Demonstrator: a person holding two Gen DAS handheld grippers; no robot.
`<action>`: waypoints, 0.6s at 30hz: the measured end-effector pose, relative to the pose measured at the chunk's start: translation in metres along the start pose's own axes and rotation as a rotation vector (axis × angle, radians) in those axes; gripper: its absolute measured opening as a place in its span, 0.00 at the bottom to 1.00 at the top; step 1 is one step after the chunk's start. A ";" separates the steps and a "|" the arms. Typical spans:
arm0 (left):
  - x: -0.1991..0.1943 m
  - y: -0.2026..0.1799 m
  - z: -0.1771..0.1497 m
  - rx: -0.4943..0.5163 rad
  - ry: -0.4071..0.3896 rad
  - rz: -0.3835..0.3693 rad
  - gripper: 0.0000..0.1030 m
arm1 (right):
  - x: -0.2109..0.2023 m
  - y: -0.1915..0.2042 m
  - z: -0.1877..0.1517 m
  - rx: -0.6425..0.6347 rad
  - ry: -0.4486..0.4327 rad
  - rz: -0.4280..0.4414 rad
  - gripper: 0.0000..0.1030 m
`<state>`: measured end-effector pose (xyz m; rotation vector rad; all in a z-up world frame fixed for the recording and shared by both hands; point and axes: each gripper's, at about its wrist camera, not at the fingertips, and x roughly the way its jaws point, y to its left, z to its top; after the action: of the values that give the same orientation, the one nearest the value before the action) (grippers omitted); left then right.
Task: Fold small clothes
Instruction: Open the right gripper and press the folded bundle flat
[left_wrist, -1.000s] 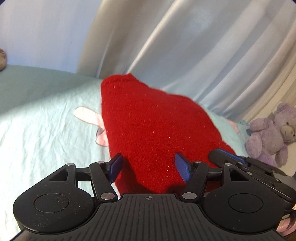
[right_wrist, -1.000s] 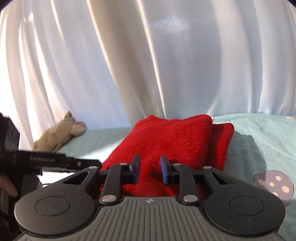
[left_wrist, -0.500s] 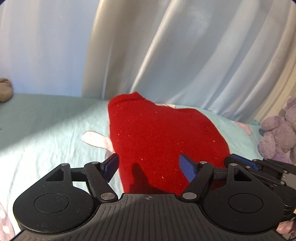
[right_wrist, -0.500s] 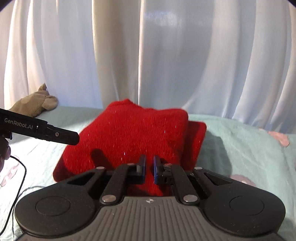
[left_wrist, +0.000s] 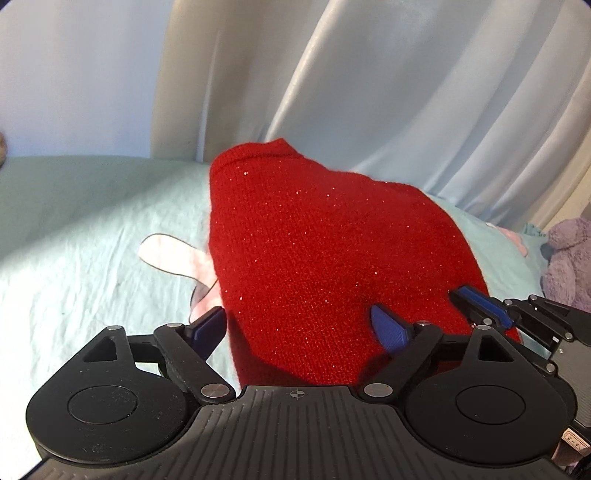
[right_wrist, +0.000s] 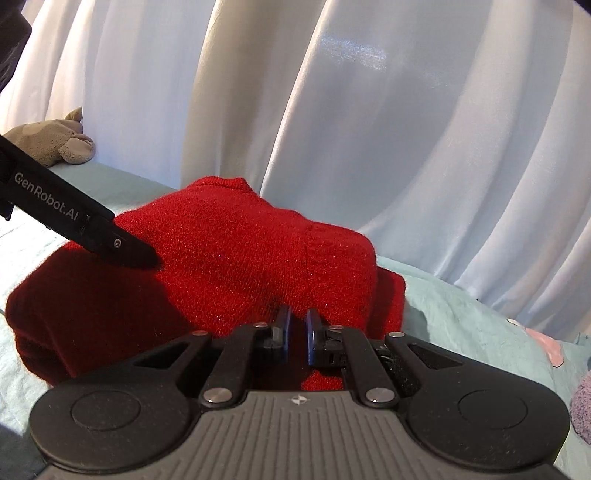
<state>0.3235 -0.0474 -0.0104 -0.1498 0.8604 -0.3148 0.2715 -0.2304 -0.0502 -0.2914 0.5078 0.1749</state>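
A red knit garment (left_wrist: 325, 251) lies folded on the pale green bed sheet (left_wrist: 74, 236); it also shows in the right wrist view (right_wrist: 229, 258). My left gripper (left_wrist: 299, 325) is open, its blue pads on either side of the garment's near edge, holding nothing. My right gripper (right_wrist: 296, 328) has its jaws almost closed at the garment's near right edge, with a narrow gap between the pads; I cannot tell if cloth is pinched. The right gripper's fingers (left_wrist: 484, 299) show at the right of the left wrist view, and the left gripper's finger (right_wrist: 92, 232) hovers over the garment.
White curtains (right_wrist: 369, 110) hang behind the bed. A purple plush toy (left_wrist: 569, 258) sits at the right, a beige plush toy (right_wrist: 51, 140) at the far left. Pink printed patches (left_wrist: 173, 254) mark the sheet.
My right gripper's jaws have narrowed from partly open to nearly closed at the garment's edge. Both grippers have shifted a little over the garment. The left stays open.
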 end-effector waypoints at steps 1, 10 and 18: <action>0.001 -0.001 -0.001 0.001 -0.003 0.000 0.88 | 0.001 -0.001 -0.002 -0.004 -0.004 0.000 0.06; -0.020 -0.001 -0.003 0.008 -0.063 0.011 0.86 | -0.006 -0.016 0.001 0.095 0.002 0.024 0.04; -0.020 -0.003 -0.006 0.019 -0.049 0.037 0.87 | -0.024 0.004 0.006 0.116 -0.014 0.062 0.16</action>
<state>0.3057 -0.0434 0.0007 -0.1234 0.8108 -0.2834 0.2530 -0.2269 -0.0338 -0.1611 0.5113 0.2067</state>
